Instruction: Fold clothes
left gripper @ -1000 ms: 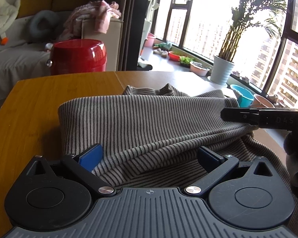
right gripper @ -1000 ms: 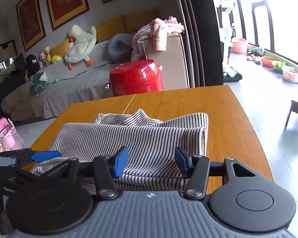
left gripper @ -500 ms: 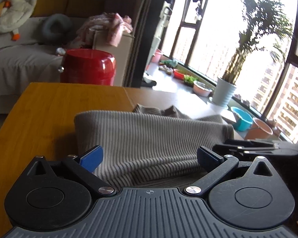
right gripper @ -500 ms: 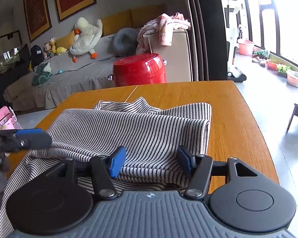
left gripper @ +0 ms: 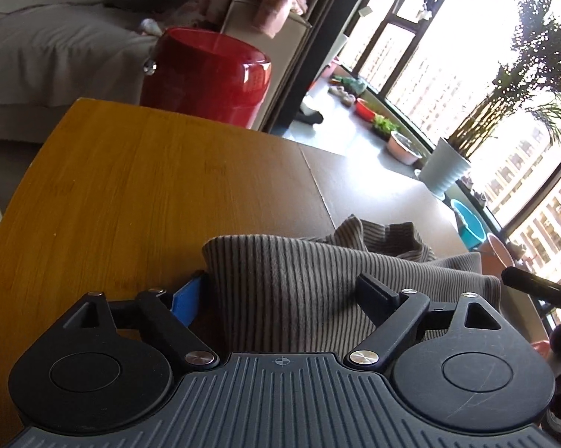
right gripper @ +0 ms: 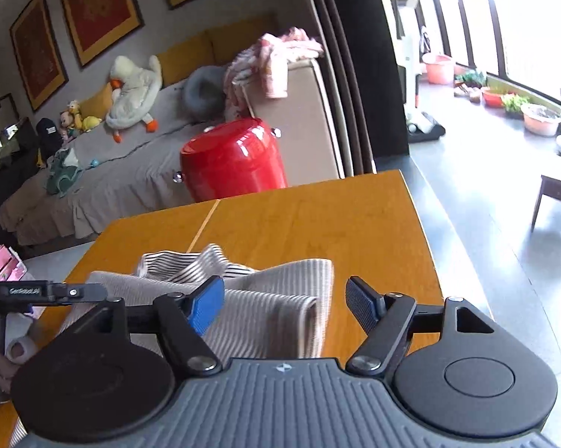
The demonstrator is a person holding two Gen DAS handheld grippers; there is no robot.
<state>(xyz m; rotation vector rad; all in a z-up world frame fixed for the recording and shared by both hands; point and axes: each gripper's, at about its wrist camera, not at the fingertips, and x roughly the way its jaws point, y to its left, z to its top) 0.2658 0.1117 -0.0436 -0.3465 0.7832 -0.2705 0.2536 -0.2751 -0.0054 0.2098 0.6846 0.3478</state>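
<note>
Your left hand-held gripper (left gripper: 280, 293) and right hand-held gripper (right gripper: 284, 304), both spread, straddle the striped top (left gripper: 317, 283), folded over on the desk (left gripper: 149, 186); squaring its edges likely follows.

We can't see the near edge of the grey striped knit garment (left gripper: 317, 291): gripper bodies cover it in both views. Black right gripper (left gripper: 534, 287) is cropped by the left view's edge. Garment's right fold (right gripper: 310, 321) is motion-blurred.
</note>
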